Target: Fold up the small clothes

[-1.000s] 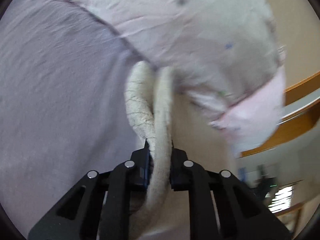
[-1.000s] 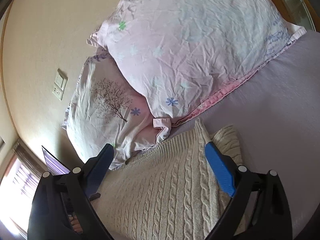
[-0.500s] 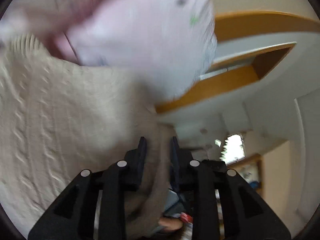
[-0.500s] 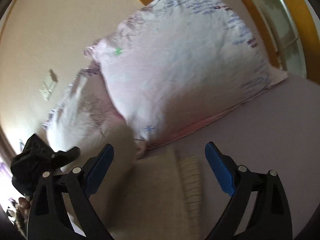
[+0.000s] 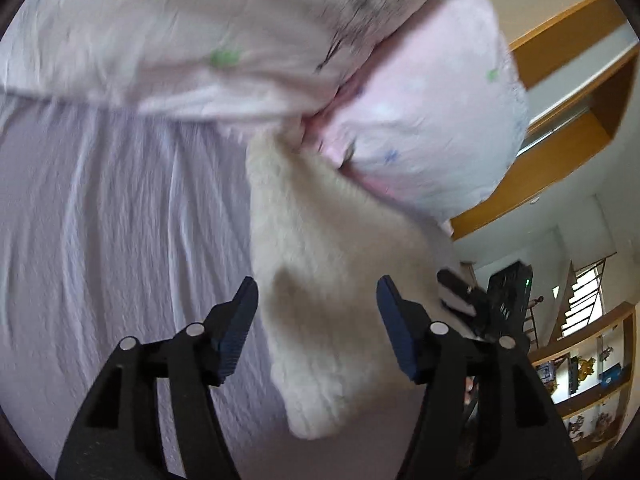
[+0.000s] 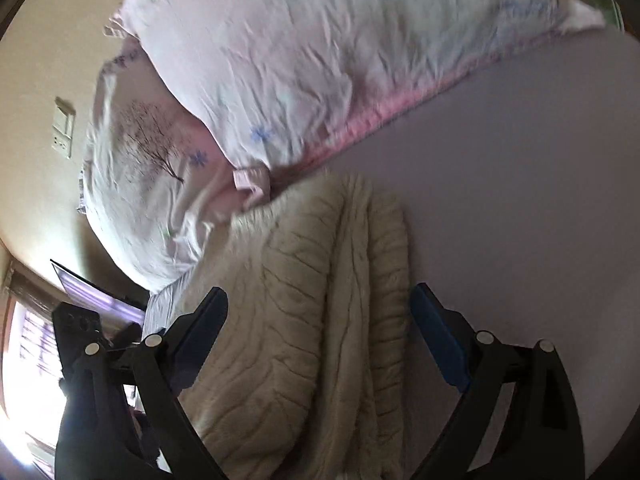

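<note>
While both of your grippers stand wide with nothing between the pads, the cream knitted sweater lies loose on the lilac bed sheet — so as these views show it, you are between grasps.

On your left side, the left gripper hovers over the sweater with its blue pads apart on either side of a bunched, hanging-looking fold; neither pad touches the knit as far as I can tell, though blur makes the margin hard to read. The far end of the sweater runs up against the pink flowered pillows, touching or tucked just under their edge.

Moving to your right, the right gripper is also spread wide above the sweater. From this side the knit is doubled over in long ridged rolls lying side by side on the sheet, with one pillow just beyond it.

Judging progress: at least one fold seems to be in — the layers overlap lengthwise — but the bundle is lumpy and uneven, so you probably still have to square it, fold it across, and flatten it.

As for containers, no basket, drawer or box shows near the bed; only distant shelves holding small items too tiny to name.
</note>
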`<state>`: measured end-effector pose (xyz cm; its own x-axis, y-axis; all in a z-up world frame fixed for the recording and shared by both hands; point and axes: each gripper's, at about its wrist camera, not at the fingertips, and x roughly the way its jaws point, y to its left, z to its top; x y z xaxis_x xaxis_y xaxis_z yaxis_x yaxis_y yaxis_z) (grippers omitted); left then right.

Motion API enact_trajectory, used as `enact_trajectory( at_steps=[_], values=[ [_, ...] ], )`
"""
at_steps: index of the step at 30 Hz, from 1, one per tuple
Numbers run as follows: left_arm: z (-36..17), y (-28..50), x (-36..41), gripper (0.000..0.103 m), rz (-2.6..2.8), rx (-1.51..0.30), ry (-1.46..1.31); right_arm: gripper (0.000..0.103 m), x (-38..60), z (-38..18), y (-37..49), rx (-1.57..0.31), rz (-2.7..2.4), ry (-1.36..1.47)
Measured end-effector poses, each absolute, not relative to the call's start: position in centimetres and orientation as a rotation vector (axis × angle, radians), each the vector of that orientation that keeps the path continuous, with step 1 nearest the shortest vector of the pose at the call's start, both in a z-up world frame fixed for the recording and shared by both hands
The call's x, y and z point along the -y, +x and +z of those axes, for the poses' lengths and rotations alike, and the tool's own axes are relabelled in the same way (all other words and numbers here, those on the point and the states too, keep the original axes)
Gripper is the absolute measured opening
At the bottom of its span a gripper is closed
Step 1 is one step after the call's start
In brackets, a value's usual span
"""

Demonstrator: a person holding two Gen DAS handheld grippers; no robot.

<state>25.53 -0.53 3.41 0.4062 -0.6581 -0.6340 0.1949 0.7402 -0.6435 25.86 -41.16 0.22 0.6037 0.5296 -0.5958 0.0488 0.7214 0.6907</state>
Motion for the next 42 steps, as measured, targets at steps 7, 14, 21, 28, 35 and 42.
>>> enact_trajectory(
  at_steps=[7,14,21,28,35,42],
  values=[
    [1.0,26.1,2.6,0.071,-0.56,-1.066,-0.502,0.072,40.8,-0.4,25.8,-0.891,0.334,0.723],
    [1.3,27.4,5.0,0.039,-0.627,-1.043,-0.518,0.038,40.0,-0.4,25.7,-0.861,0.435,0.756],
    [6.1,22.2,-2.5,0.039,-0.609,-0.88,-0.31,0.038,32.9,0.8,25.1,-0.914,0.711,0.663],
    [6.2,19.0,-6.8,0.044,-0.493,-0.805,-0.315,0.051,33.1,5.2,22.9,-0.735,0.499,0.567],
    [7.7,17.9,-1.4,0.057,-0.642,-0.75,-0.251,0.014,28.3,3.4,25.5,-0.878,0.489,0.405],
    [6.0,18.2,1.3,0.053,-0.695,-0.792,-0.204,0.009,31.3,3.4,26.6,-0.819,0.251,0.375]
  ],
)
